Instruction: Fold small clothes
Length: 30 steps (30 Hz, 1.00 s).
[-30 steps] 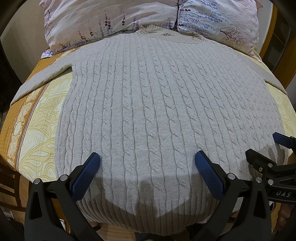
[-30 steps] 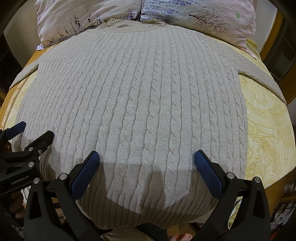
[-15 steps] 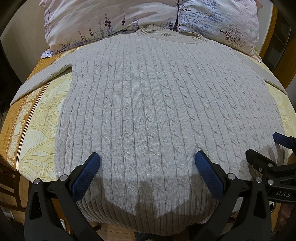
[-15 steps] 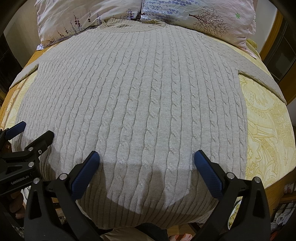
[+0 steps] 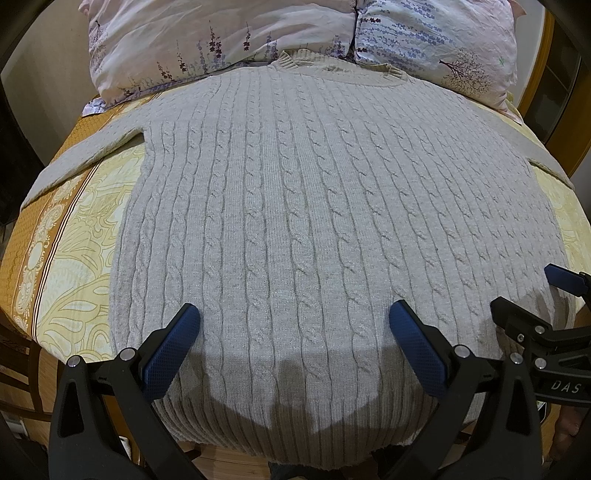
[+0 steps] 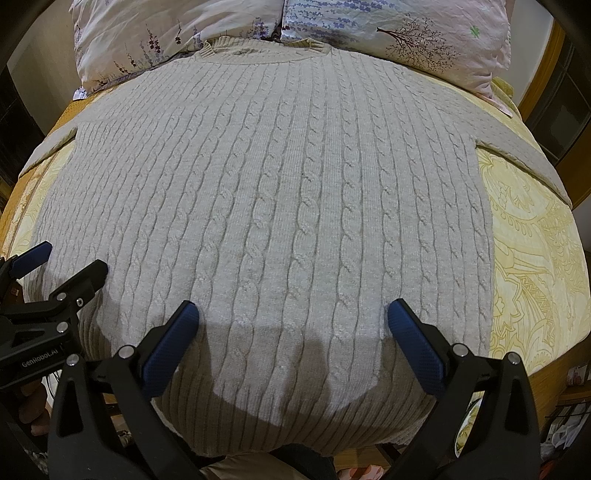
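Flat on the bed's yellow patterned cover (image 5: 70, 258) lies a pale grey cable-knit sweater (image 5: 314, 206), ribbed hem nearest, collar touching two floral pillows (image 6: 177, 33). Both sleeves run off toward the edges, their cuffs cut off. Above the hem, the left claw (image 5: 293, 325) and right claw (image 6: 293, 323) hover spread wide, textured blue pads (image 6: 170, 343) gripping nothing.

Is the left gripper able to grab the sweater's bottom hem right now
Probably yes. The left gripper is open over the sweater, and the hem lies uncovered just below its fingers, with the right gripper off to one side.
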Tool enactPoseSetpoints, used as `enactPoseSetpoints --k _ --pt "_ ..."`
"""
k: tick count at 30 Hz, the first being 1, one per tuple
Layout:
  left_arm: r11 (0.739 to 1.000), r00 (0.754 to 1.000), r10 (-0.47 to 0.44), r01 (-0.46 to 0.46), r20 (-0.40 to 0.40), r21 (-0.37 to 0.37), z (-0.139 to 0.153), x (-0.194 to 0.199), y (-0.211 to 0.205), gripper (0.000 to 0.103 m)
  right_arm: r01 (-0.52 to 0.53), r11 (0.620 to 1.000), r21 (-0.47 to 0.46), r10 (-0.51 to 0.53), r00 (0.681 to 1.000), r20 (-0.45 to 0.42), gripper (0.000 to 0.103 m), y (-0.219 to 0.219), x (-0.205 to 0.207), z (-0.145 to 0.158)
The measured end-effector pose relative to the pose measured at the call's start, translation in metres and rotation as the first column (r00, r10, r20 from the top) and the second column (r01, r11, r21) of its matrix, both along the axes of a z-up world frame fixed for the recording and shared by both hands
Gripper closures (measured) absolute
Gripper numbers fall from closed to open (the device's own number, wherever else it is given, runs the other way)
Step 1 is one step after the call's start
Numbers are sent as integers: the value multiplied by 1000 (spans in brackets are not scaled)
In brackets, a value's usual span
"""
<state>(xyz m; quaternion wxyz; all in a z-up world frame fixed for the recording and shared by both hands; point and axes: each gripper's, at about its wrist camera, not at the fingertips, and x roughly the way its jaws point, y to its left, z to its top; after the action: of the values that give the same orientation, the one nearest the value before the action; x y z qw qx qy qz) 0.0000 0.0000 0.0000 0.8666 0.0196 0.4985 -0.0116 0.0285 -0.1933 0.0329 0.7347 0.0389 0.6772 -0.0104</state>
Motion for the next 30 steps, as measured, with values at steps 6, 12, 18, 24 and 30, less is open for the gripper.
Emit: enactPoseSetpoints --k 6,12,18,24,30 --pt "1000 1000 0 0 0 0 0 0 0 1 0 1000 0 0 1000 0 2 0 0 0" --pt "1000 1000 0 0 0 0 0 0 0 1 0 1000 0 0 1000 0 2 0 0 0" --pt "1000 1000 -1 1 -3 0 0 0 0 1 -3 1000 0 3 1000 -3 2 -1 -1 0" --pt "1000 999 -10 10 -31 2 -3 5 -1 1 -20 1000 12 20 1000 -7 2 -3 1 -2" --pt "1000 998 -18 17 -54 -9 0 15 1 1 -26 997 77 22 998 53 2 -12 3 0"
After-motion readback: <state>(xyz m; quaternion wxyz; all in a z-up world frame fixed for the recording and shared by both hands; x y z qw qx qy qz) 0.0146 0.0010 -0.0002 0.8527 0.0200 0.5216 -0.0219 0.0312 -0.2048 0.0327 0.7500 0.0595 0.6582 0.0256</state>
